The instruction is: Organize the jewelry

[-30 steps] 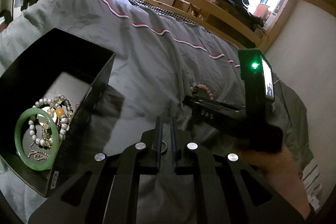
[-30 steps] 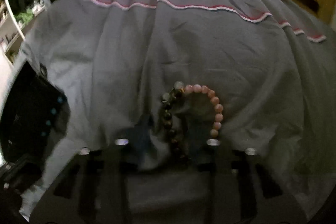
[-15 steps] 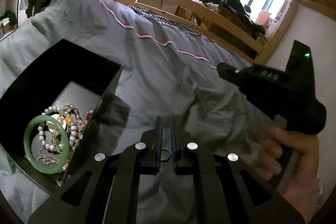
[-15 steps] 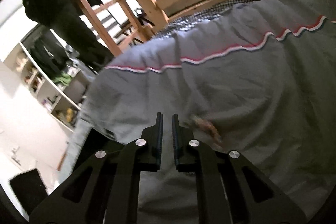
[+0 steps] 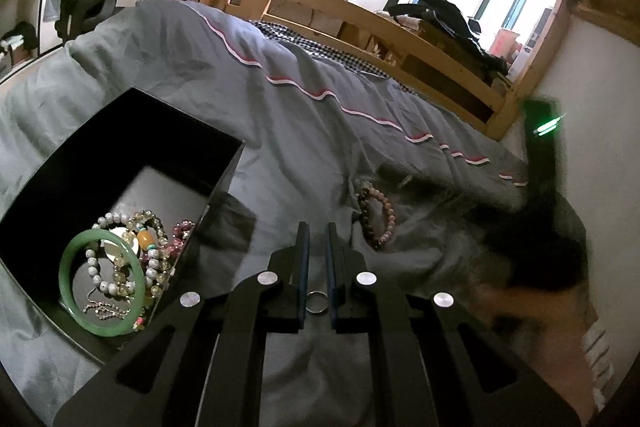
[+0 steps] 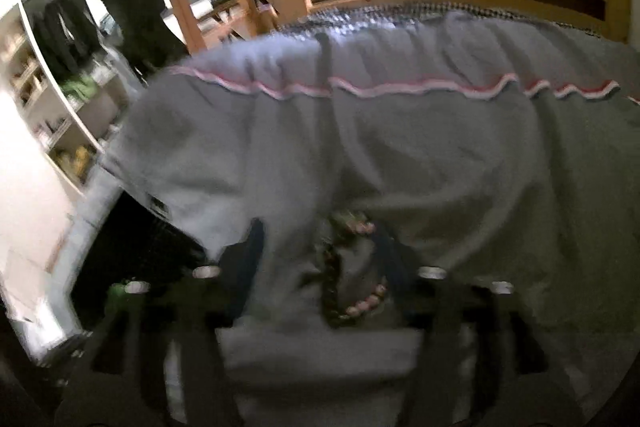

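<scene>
A black box (image 5: pixel 224 163) lies on the grey quilt at the left, holding a green bangle (image 5: pixel 102 283) and several bead bracelets (image 5: pixel 152 247). My left gripper (image 5: pixel 316 247) is nearly shut, with a small metal ring (image 5: pixel 317 302) lying between its fingers near their base. A pink bead bracelet (image 5: pixel 386 213) and a dark bead bracelet (image 5: pixel 366 215) lie together on the quilt. My right gripper (image 6: pixel 320 247) is open, with both bracelets (image 6: pixel 362 303) lying between its blurred fingers. In the left wrist view it is a dark blur (image 5: pixel 540 227) at the right.
The grey quilt (image 5: pixel 300 131) with a red-and-white wavy trim covers the bed. A wooden bed rail (image 5: pixel 380 31) runs along the far side. A white wall (image 5: pixel 600 147) is at the right. The black box shows at the left in the right wrist view (image 6: pixel 132 247).
My right gripper was shut and lifted away half a second ago; it has now opened and come back down around the two bracelets. My left gripper has stayed almost still.
</scene>
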Demonstrator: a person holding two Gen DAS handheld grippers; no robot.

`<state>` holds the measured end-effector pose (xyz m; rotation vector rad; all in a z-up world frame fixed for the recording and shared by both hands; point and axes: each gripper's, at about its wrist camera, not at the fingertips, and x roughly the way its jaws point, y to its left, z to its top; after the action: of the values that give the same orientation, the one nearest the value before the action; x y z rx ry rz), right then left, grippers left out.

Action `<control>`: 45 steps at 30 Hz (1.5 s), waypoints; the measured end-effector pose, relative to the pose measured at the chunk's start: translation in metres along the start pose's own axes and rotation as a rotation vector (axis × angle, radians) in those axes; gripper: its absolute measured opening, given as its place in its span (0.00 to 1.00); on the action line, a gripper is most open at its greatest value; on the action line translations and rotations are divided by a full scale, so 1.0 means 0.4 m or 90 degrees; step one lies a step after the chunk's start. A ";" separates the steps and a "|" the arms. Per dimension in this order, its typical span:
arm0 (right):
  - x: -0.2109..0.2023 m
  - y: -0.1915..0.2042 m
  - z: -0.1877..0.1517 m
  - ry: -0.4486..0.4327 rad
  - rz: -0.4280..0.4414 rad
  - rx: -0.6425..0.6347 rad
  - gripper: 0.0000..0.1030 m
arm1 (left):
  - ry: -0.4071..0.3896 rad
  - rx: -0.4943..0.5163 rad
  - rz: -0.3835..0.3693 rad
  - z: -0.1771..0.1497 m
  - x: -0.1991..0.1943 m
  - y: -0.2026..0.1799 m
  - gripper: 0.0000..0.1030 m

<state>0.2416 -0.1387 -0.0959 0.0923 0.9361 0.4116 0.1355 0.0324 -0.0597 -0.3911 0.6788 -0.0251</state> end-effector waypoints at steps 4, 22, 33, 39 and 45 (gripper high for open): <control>0.076 0.004 -0.035 0.063 -0.035 -0.033 0.30 | 0.026 0.012 0.006 -0.004 0.016 -0.003 0.08; -0.032 -0.049 0.015 -0.018 0.164 0.101 0.08 | 0.188 0.001 -0.041 -0.104 0.160 0.007 0.05; -0.028 -0.052 0.020 0.005 0.089 0.063 0.26 | 0.137 -0.017 -0.048 -0.076 0.129 0.014 0.03; 0.062 0.009 -0.030 0.059 0.015 -0.041 0.30 | 0.190 -0.007 -0.015 -0.096 0.175 0.009 0.05; 0.010 -0.024 -0.005 0.000 0.052 0.023 0.10 | 0.187 -0.008 -0.012 -0.100 0.179 0.011 0.09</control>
<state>0.2449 -0.1464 -0.1027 0.1643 0.9426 0.4705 0.1666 0.0122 -0.1332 -0.4105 0.9654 -0.0982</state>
